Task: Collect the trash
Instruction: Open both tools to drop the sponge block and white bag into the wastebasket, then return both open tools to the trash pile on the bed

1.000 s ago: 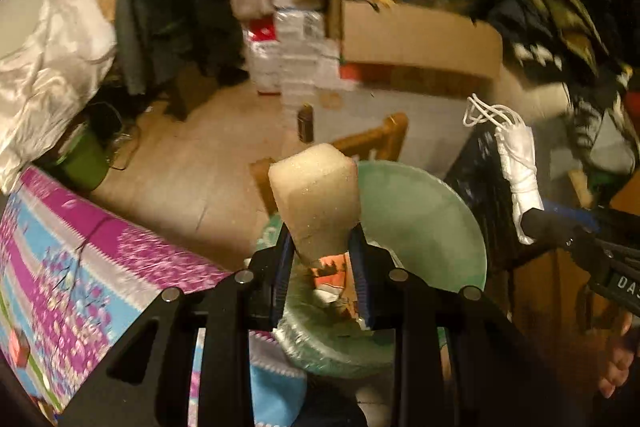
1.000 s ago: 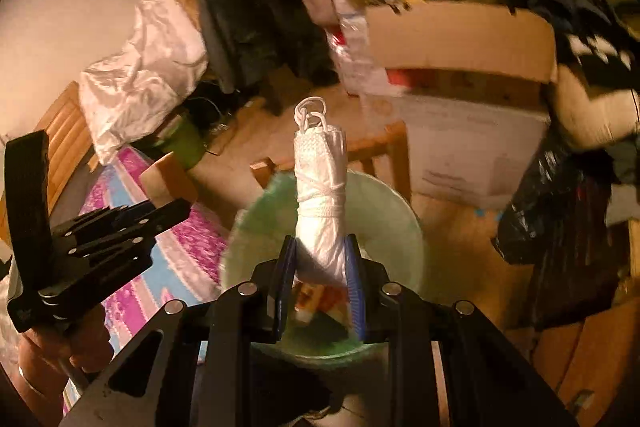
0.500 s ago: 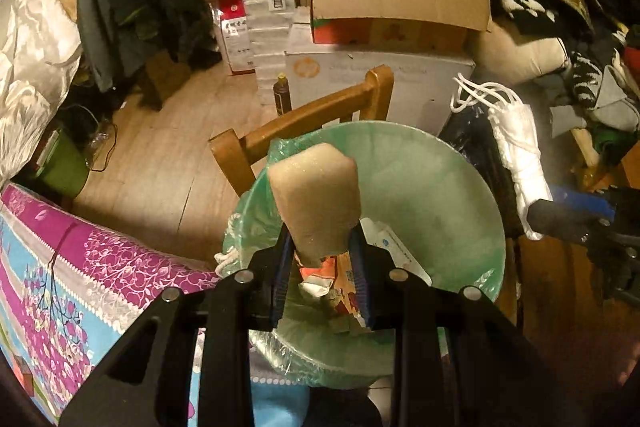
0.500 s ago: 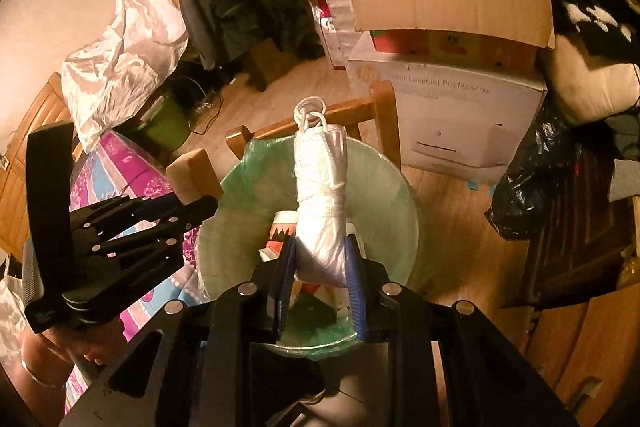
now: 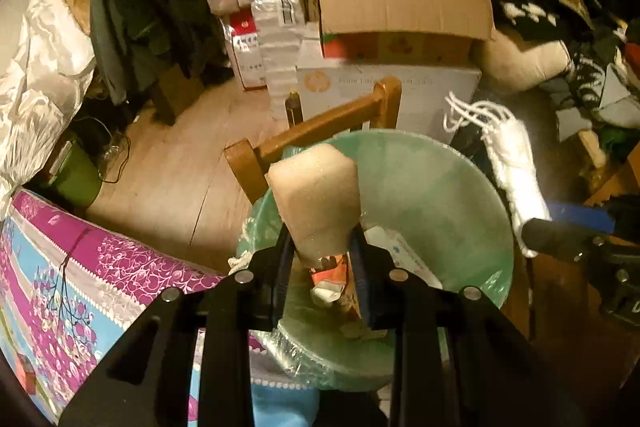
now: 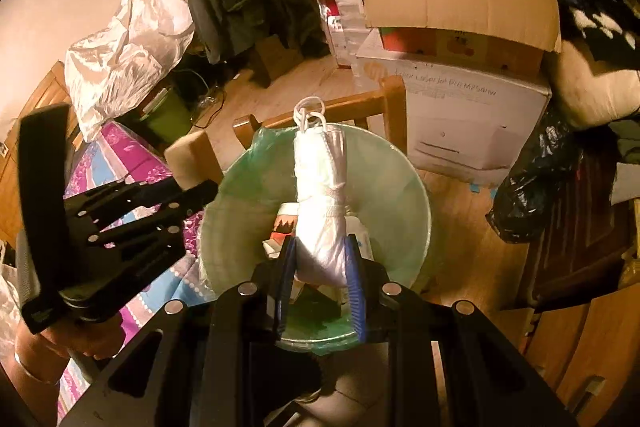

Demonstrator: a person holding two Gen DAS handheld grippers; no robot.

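- Trash, item one: foam block [image 5: 316, 203], clamped in the left tool [image 5: 322, 267]; now above the bin [image 5: 460, 187], having come in from the side and down.
- Trash, item two: bundled white mask [image 6: 320, 211], clamped in the right tool [image 6: 320, 267]; also lower, over the bin's middle.
- Bin: green-lined, already holding packaging.
- Status: both items poised for release; neither dropped yet.

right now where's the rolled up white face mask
The white face mask is clamped in the right gripper, centre of the right wrist view, above the green-lined trash bin, with the left gripper's sponge off to its left.
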